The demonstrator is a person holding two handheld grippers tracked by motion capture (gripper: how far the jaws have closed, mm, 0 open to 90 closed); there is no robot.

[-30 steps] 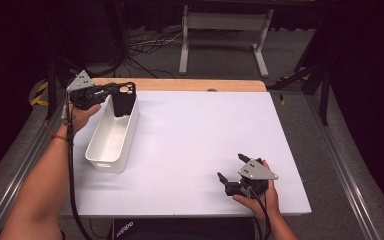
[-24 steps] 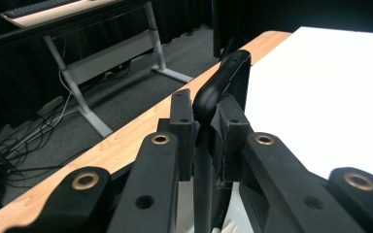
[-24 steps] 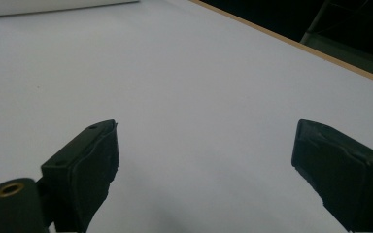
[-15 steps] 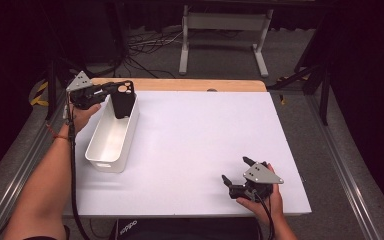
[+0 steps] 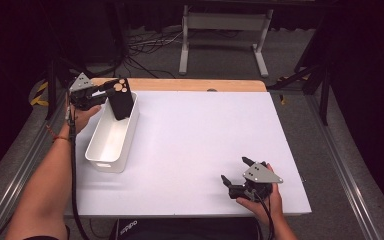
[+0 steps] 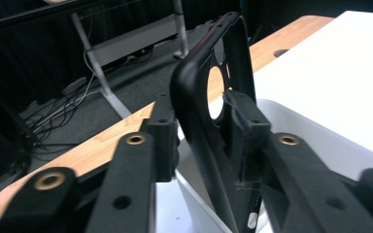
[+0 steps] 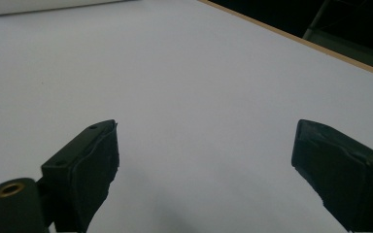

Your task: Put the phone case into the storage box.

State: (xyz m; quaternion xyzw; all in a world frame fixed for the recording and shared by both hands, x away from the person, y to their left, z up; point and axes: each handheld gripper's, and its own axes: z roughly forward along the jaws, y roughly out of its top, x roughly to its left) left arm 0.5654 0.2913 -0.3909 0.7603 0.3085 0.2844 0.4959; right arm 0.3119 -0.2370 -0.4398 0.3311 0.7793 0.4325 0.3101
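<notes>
A black phone case with camera cutouts hangs upright over the far end of a white rectangular bin at the table's left. My left gripper is shut on the case's upper part. In the left gripper view the case stands edge-on between the two jaws, with the bin's rim below it. My right gripper rests near the table's front right edge, held in a hand. Its jaws are wide apart with nothing between them, and bare white tabletop lies under the open gripper.
The white table surface has a wooden strip along its far edge. Behind the table stand a grey metal frame and floor cables. Metal rails run along both sides of the table.
The right hand has drawn its gripper back a little toward the front right edge. The left gripper and the case have hardly moved.
</notes>
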